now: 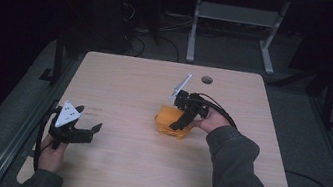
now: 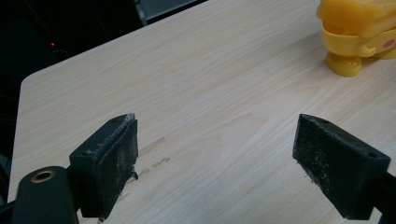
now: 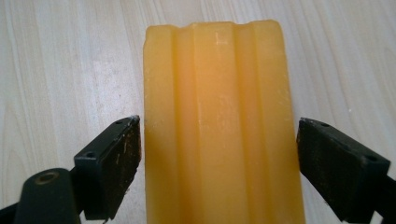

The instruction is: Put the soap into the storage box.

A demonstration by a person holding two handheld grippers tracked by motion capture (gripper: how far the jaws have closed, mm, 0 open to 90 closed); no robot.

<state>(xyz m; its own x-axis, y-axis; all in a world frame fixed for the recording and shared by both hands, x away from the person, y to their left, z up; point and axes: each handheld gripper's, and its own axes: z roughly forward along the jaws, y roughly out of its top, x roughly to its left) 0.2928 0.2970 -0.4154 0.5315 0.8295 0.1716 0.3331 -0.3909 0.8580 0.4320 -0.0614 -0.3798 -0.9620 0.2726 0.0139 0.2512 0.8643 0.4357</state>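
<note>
A yellow plastic toy (image 1: 170,122) lies on the wooden table (image 1: 130,83) near its middle. My right gripper (image 1: 181,122) hangs over the toy from the right, pointing down at it. In the right gripper view the toy's ridged yellow top (image 3: 219,126) sits between the two black pads (image 3: 114,163), which stand apart with small gaps on both sides. My left gripper (image 1: 90,129) rests near the table's front left, open, with bare wood between its pads (image 2: 112,163). The toy (image 2: 359,35) shows at the upper right of the left gripper view, well ahead of the jaws.
A round cable hole (image 1: 207,79) is set near the table's far edge. Beyond the table stands the metal frame of another desk (image 1: 230,28) on a dark floor, with cables (image 1: 135,23). Faint smudges (image 2: 156,154) mark the wood.
</note>
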